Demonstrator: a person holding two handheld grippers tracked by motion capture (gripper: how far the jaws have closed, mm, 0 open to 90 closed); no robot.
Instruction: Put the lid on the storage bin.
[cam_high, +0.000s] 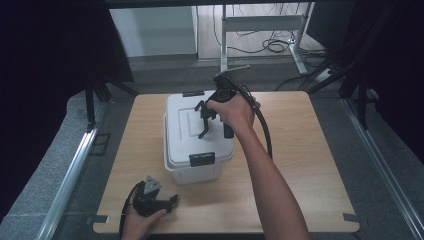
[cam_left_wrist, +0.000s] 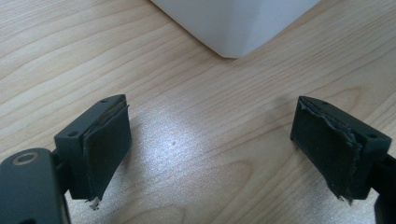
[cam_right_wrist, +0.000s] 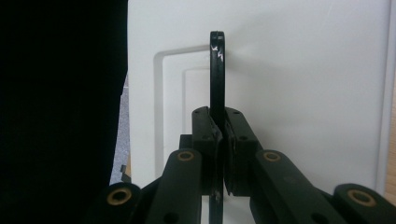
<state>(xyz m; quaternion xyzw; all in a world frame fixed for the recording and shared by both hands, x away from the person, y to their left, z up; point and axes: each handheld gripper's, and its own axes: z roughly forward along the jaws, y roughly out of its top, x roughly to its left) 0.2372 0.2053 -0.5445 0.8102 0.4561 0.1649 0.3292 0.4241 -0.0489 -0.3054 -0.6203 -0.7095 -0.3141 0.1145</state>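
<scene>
A white lidded storage box (cam_high: 182, 142) stands on the wooden table (cam_high: 305, 165), left of its middle. My right gripper (cam_high: 206, 119) hangs over the lid, shut on a thin black handle (cam_high: 202, 132) that stands up from the lid. In the right gripper view the pads (cam_right_wrist: 205, 135) pinch this flat black handle (cam_right_wrist: 217, 70) edge-on, with the white lid (cam_right_wrist: 303, 84) behind it. My left gripper (cam_high: 172, 200) rests on the table near the front edge, open. In the left gripper view its jaws (cam_left_wrist: 210, 135) stand wide over bare wood, and a box corner (cam_left_wrist: 233, 28) lies ahead.
A black latch (cam_high: 202, 159) sits on the box's near side and another (cam_high: 193, 93) on its far side. Metal rails (cam_high: 70, 175) run along both sides of the table. Beyond it, a desk frame (cam_high: 260, 22) and loose cables (cam_high: 275, 46) are on the floor.
</scene>
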